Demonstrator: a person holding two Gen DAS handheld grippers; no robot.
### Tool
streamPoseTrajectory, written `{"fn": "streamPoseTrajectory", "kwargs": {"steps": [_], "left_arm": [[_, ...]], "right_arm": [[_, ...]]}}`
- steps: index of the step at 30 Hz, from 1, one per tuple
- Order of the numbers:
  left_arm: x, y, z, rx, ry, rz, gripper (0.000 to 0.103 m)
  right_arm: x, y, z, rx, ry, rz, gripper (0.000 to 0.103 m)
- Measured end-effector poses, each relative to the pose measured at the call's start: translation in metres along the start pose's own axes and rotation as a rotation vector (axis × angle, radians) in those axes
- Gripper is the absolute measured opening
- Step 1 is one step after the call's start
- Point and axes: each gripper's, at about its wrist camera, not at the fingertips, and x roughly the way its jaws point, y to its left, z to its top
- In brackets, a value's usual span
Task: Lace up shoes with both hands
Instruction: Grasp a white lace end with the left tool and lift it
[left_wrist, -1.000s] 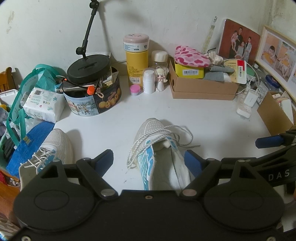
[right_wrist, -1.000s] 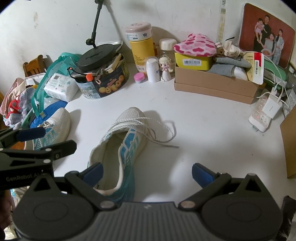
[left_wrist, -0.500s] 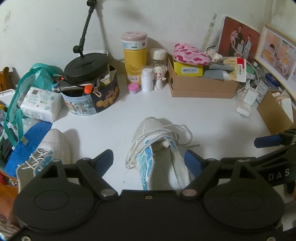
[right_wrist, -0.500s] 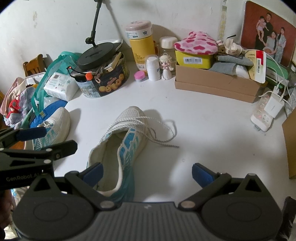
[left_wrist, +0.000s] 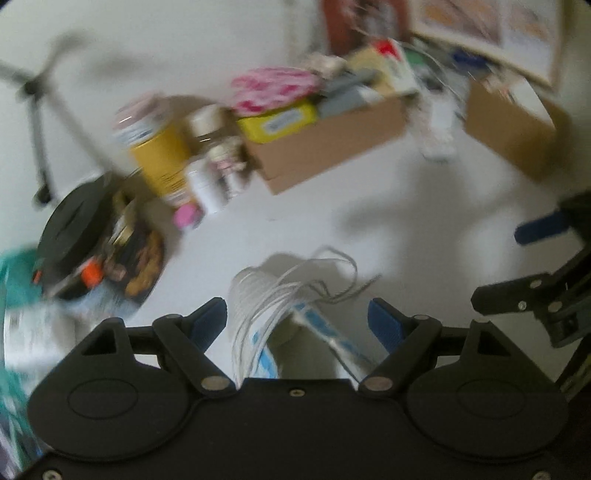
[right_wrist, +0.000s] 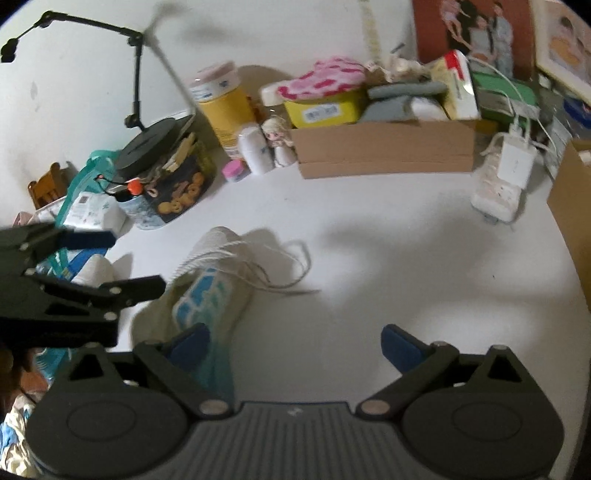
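Observation:
A white and blue sneaker (right_wrist: 210, 295) lies on the white table (right_wrist: 388, 258), toe pointing away, with loose white laces (right_wrist: 280, 269) trailing off to its right. In the blurred left wrist view the sneaker (left_wrist: 295, 328) sits between my open left fingers, laces (left_wrist: 332, 273) spread ahead. My left gripper (left_wrist: 297, 319) is open and empty just above the shoe; it also shows in the right wrist view (right_wrist: 110, 264). My right gripper (right_wrist: 295, 341) is open and empty, to the right of the shoe's heel; it shows at the right of the left wrist view (left_wrist: 517, 262).
A cookie tin (right_wrist: 173, 188) with a black stand, a yellow canister (right_wrist: 225, 103), small bottles (right_wrist: 255, 149) and a cardboard box (right_wrist: 384, 146) line the back. A white power strip (right_wrist: 506, 181) lies at the right. A second sneaker (right_wrist: 94, 267) lies at the left edge.
Both grippers have swung and tilted, the left sharply, blurring its view. The left gripper has moved forward over the sneaker. Both stay open and empty.

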Motion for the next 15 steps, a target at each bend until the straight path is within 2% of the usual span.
{"fn": "streamPoseTrajectory", "kwargs": {"steps": [4,7,8,10,11,15], "left_arm": [[0.033,-0.019,0.011,0.156,0.051,-0.043,0.084],[0.06,-0.028,0.013,0.276,0.102,-0.1,0.078],[0.07,-0.03,0.013,0.303,0.128,-0.112,0.073],[0.088,-0.033,0.014,0.357,0.18,-0.136,0.048],[0.097,-0.035,0.015,0.384,0.205,-0.147,0.028],[0.119,-0.038,0.014,0.459,0.262,-0.139,0.027]], "right_arm": [[0.007,-0.012,-0.004,0.056,0.006,0.0,0.082],[0.012,-0.021,-0.007,0.099,0.011,0.0,0.076],[0.013,-0.024,-0.008,0.113,0.013,0.001,0.076],[0.017,-0.031,-0.011,0.141,0.016,0.001,0.076],[0.018,-0.034,-0.012,0.155,0.018,0.001,0.076],[0.025,-0.046,-0.016,0.211,0.024,0.001,0.076]]}}
